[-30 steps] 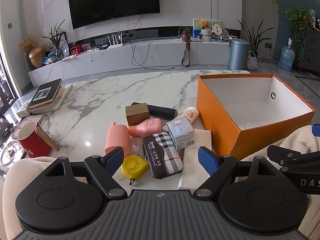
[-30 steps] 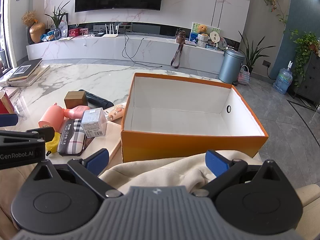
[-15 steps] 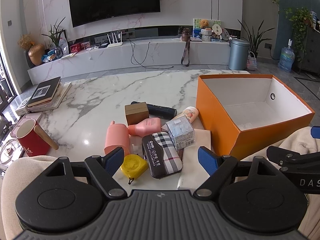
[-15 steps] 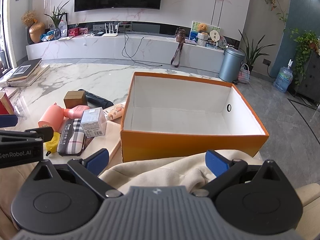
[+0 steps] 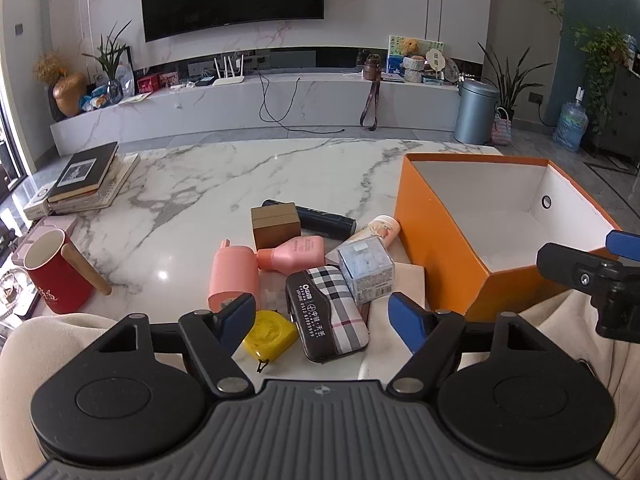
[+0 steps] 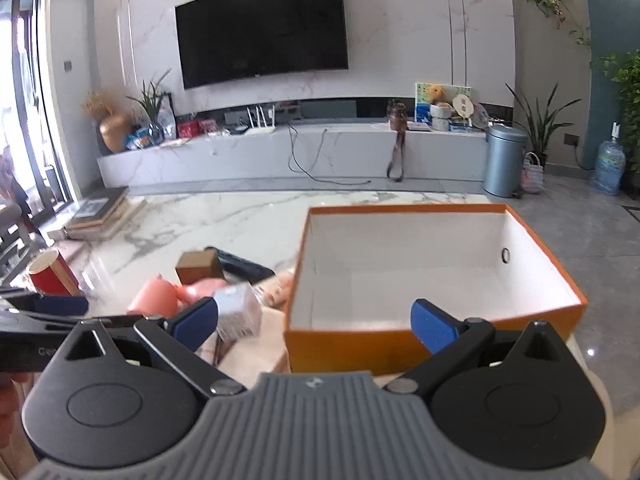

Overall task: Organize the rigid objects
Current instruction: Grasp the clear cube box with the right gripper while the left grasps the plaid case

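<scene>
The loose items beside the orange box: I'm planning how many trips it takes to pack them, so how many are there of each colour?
Pink: 2, bottle, holder
Black: 1, tube
Brown: 1, box
Yellow: 1, tape
Plaid: 1, case
Clear: 1, cube
Peach: 1, cup
Total: 8

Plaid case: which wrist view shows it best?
Left wrist. The plaid case lies whole and sharp on the table, between the yellow tape measure and the clear cube box, its printed end readable as print. The right wrist view is motion-blurred and its own gripper finger covers that spot; the case can't be made out.
</scene>
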### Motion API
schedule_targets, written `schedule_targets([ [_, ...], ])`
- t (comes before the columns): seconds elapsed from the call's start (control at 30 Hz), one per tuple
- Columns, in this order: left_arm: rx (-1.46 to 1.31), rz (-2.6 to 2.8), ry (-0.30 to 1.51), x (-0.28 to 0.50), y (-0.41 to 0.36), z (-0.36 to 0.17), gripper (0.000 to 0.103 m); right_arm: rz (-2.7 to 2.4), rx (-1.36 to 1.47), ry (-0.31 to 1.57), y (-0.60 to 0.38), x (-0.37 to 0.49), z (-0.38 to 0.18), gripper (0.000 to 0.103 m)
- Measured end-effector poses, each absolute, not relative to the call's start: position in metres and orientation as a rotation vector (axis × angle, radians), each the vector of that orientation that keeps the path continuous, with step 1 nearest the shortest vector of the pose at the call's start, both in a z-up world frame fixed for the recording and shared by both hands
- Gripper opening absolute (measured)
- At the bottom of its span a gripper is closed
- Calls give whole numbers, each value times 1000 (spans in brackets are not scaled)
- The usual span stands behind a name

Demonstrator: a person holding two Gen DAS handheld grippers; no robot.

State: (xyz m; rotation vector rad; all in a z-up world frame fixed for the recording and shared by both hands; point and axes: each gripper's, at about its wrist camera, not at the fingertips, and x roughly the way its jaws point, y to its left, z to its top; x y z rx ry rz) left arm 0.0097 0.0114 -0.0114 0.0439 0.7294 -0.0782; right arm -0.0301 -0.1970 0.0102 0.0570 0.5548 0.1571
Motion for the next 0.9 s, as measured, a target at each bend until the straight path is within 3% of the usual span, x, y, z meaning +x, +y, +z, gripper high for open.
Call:
schedule_targets([
  [0.27,-23,-118,777,35,37,-11,74,250,-52,627,-164,0,1,100],
  [0.33,-37,-133,803,41,43,-13,67,278,-69,646,-155,9,-2,91],
  [0.4,-63,-144,840,49,50,-18,60,314,-96,668,-145,18,-7,76],
  [0.6,-131,-149,939,75,70,-31,40,419,-148,732,-118,46,-15,50],
  [0.7,-141,-139,994,89,78,-37,35,464,-173,759,-104,57,-19,48],
  [0.9,-202,-151,1076,108,81,-55,35,465,-268,804,-83,87,-32,47],
])
